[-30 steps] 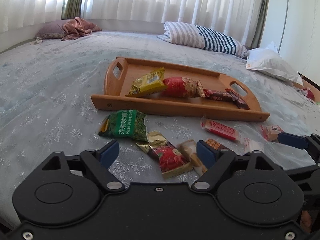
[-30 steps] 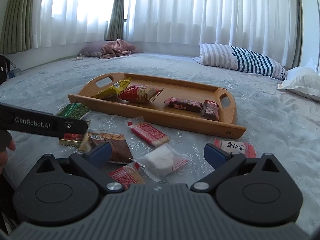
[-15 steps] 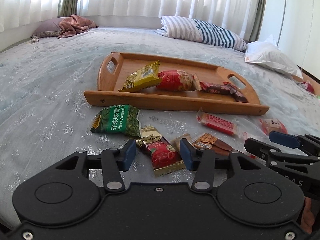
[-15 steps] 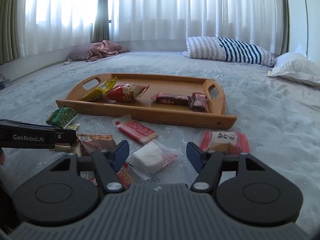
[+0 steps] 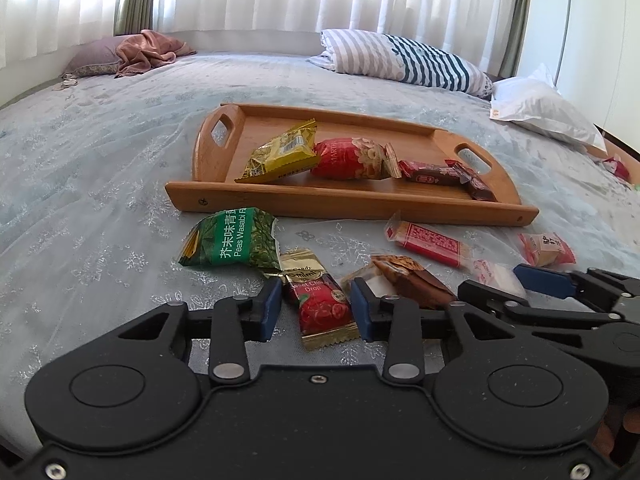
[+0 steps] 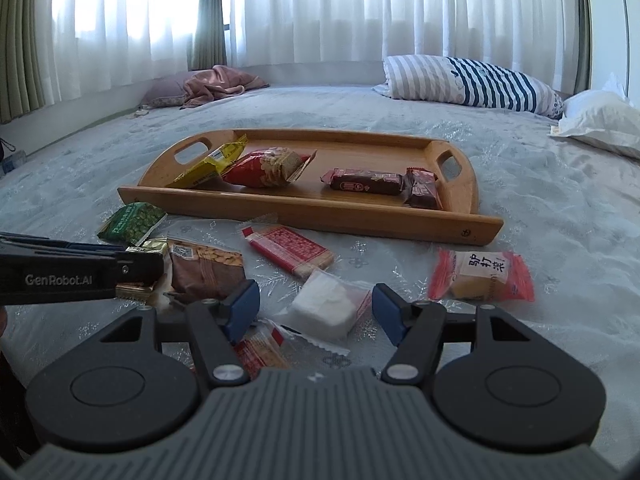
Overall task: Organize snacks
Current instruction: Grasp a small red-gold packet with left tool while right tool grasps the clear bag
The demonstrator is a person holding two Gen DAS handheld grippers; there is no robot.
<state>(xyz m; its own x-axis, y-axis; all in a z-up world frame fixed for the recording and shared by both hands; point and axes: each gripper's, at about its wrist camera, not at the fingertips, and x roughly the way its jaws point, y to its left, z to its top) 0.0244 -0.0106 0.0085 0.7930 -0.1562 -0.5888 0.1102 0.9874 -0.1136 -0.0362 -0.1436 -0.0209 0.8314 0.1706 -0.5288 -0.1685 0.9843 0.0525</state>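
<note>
- Left gripper (image 5: pixel 316 310): jaws just closing around red candy packet (image 5: pixel 322 304) on the bed (image 5: pixel 80 184), pads flanking it, small gaps visible.
- Right gripper (image 6: pixel 316 314): jaws just closing, straddling white snack packet (image 6: pixel 326 310), not touching.
- Wooden tray (image 6: pixel 304 212) beyond, four snacks inside.

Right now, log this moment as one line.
left gripper: closing around red candy packet, no contact | right gripper: closing around white packet, no contact | tray: four snacks
</note>
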